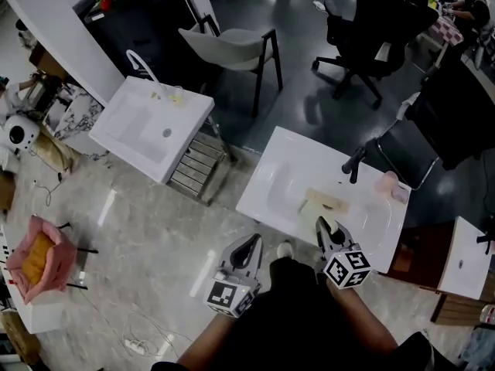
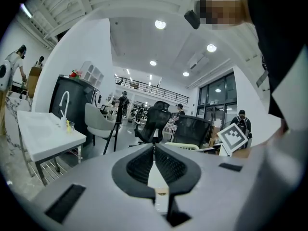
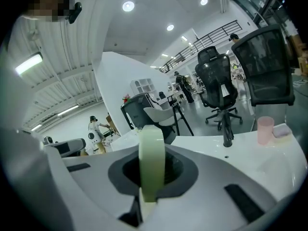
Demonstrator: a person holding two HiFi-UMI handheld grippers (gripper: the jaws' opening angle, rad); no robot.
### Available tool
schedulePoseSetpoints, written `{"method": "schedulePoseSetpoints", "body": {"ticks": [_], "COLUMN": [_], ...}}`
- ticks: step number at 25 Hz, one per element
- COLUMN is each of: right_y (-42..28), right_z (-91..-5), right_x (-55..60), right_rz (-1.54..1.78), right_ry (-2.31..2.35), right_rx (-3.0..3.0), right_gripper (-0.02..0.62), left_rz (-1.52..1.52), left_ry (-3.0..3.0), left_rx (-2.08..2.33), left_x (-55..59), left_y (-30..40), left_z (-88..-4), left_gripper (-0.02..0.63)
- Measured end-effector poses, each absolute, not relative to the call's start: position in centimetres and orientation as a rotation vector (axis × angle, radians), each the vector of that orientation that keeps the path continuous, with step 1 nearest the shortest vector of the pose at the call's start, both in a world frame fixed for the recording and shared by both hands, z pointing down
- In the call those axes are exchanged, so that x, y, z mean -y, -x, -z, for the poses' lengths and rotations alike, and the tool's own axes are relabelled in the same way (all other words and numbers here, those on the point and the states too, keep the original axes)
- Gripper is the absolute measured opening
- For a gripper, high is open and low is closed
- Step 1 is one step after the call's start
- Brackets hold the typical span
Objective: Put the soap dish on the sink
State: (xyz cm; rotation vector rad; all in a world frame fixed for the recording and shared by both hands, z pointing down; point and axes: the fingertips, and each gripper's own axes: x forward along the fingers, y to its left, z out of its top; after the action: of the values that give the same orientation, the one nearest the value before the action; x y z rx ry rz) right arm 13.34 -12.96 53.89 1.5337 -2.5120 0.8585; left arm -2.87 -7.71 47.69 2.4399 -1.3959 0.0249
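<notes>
A marble-floored hall held two white sinks. Head view: the right gripper [image 1: 325, 234] clenched the one pale green soap dish [image 1: 319, 221] over the front edge of the near sink [image 1: 286, 161]; the left gripper [image 1: 249, 247] hung left of that sink. Left gripper view: its jaws met, empty. Right gripper view: the dish stood on edge, so if released it might topple into that sink's basin; one black faucet [image 3: 227, 129] and one pink cup [image 3: 265, 129] stood behind

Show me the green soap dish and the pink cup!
Pale green soap dish [image 3: 151, 158]: right gripper view, on its rim.
Pink cup [image 3: 265, 130]: right gripper view, on its side.
</notes>
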Motion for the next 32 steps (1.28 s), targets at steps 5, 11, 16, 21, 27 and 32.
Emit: {"method": "schedulePoseSetpoints", "body": {"ticks": [5, 11, 16, 21, 27, 32], "right_y": [-13.7, -13.5, -13.6, -14.1, -13.0, -11.7], "right_z": [-54.0, -55.7, -56.3, -57.3, -58.0, -58.3], "right_x": [17.3, 21.0, 23.1, 25.7, 27.5, 29.4], "right_rz": [-0.876, -0.962, -0.937, -0.966, -1.019, -1.024], "right_ry": [-1.462, -1.424, -1.342, -1.324, -1.252, -1.2], "right_rx": [2.548, 2.553, 2.571, 2.572, 2.587, 2.577], "right_gripper": [0.012, 0.012, 0.012, 0.012, 0.012, 0.013], "left_rz": [-0.035, -0.073, -0.064, -0.087, -0.081, -0.05], "left_ry": [-2.42, -2.402, -2.386, -2.386, -2.371, -2.336], "left_rx": [1.439, 1.469, 1.499, 1.498, 1.512, 1.541], "left_x": [11.7, 16.3, 19.0, 20.5, 21.7, 21.9], "left_y": [1.7, 1.3, 0.7, 0.1, 0.3, 1.3], "left_z": [-47.6, -48.2, -48.2, -48.8, -48.9, -49.0], "left_gripper": [0.014, 0.014, 0.014, 0.014, 0.014, 0.014]}}
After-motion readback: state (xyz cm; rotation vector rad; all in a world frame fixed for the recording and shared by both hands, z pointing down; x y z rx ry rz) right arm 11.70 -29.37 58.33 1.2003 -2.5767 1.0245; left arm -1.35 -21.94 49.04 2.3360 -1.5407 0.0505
